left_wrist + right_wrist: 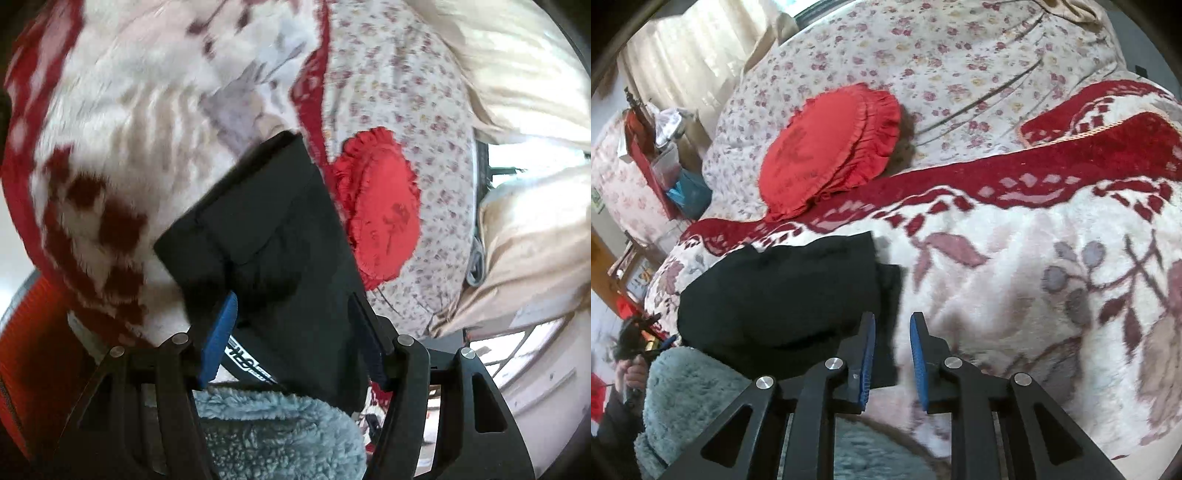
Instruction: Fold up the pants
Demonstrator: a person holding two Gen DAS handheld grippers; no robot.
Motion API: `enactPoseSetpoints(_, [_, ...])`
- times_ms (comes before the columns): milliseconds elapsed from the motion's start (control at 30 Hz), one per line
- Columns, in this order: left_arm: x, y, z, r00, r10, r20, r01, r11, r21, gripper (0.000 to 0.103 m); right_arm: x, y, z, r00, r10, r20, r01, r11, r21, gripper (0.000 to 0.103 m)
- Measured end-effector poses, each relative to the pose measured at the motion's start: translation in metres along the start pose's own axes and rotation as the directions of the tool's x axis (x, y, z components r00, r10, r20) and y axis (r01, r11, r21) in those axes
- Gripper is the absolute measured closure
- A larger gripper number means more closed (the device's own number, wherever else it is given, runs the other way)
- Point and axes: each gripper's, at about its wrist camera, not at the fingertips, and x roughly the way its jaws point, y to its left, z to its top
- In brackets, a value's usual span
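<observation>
Black pants (269, 236), folded into a compact rectangle, lie on a fluffy white blanket (122, 122) with dark red leaf patterns and a red border, spread over a bed. In the left wrist view, the left gripper (295, 328) has its jaws spread wide on either side of the near end of the pants; the blue pads (218, 339) do not press on the cloth. In the right wrist view, the right gripper (892, 354) hovers at the right edge of the pants (783, 295), its jaws slightly parted with only blanket (1015, 295) showing between them. A round red cushion (831, 147) with a frilled rim rests beyond the pants on a flowered bedspread (960, 62). A pale teal fleecy sleeve (690, 391) fills the lower corner beside the grippers. Cream curtains (517, 74) hang behind the bed.
</observation>
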Motion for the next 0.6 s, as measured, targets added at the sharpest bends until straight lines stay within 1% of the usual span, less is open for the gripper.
enactPoseSetpoints(100, [0.008, 0.004, 0.002, 1.0, -0.002, 0.009, 0.003, 1.0, -0.018, 0.042, 0.005, 0.012, -0.002, 1.0, 0.014, -0.005, -0.014, 1.0, -0.021, 0.085])
enactPoseSetpoints(133, [0.007, 0.002, 0.003, 1.0, -0.019, 0.02, 0.019, 1.0, -0.02, 0.042, 0.007, 0.014, -0.003, 1.0, 0.018, -0.009, -0.018, 1.0, -0.026, 0.085])
enactPoseSetpoints(233, [0.0, -0.002, 0.003, 0.991, -0.13, 0.034, 0.131, 0.991, -0.023, 0.042, 0.011, 0.018, -0.006, 0.999, 0.026, -0.022, -0.027, 0.999, -0.034, 0.085])
enactPoseSetpoints(300, [-0.006, -0.009, 0.004, 0.977, -0.212, 0.037, 0.212, 0.977, -0.017, 0.042, 0.011, 0.018, -0.008, 0.999, 0.028, -0.021, -0.028, 0.999, -0.032, 0.085])
enactPoseSetpoints(333, [-0.007, -0.013, 0.004, 0.97, -0.242, 0.031, 0.242, 0.97, -0.006, 0.042, 0.011, 0.018, -0.008, 0.999, 0.033, -0.017, -0.034, 0.999, -0.026, 0.085])
enactPoseSetpoints(400, [-0.008, -0.018, 0.005, 0.966, -0.258, 0.026, 0.258, 0.966, 0.015, 0.04, 0.011, 0.015, -0.008, 0.999, 0.04, -0.01, -0.04, 0.999, -0.003, 0.085])
enactPoseSetpoints(467, [-0.007, -0.018, 0.006, 0.971, -0.238, 0.031, 0.237, 0.971, 0.028, 0.037, 0.011, 0.011, -0.008, 0.999, 0.054, -0.005, -0.054, 0.998, 0.029, 0.085])
enactPoseSetpoints(533, [-0.002, -0.02, 0.008, 0.986, -0.162, 0.047, 0.158, 0.985, 0.074, 0.036, 0.011, 0.002, -0.007, 0.995, 0.102, 0.0, -0.101, 0.99, 0.103, 0.085])
enactPoseSetpoints(567, [0.002, -0.02, 0.009, 0.992, -0.113, 0.051, 0.108, 0.99, 0.092, 0.036, 0.011, -0.004, -0.007, 0.991, 0.134, 0.003, -0.133, 0.979, 0.155, 0.085])
enactPoseSetpoints(600, [0.006, -0.017, 0.008, 0.996, -0.076, 0.051, 0.071, 0.992, 0.1, 0.036, 0.012, -0.013, -0.007, 0.982, 0.188, 0.009, -0.185, 0.954, 0.237, 0.085])
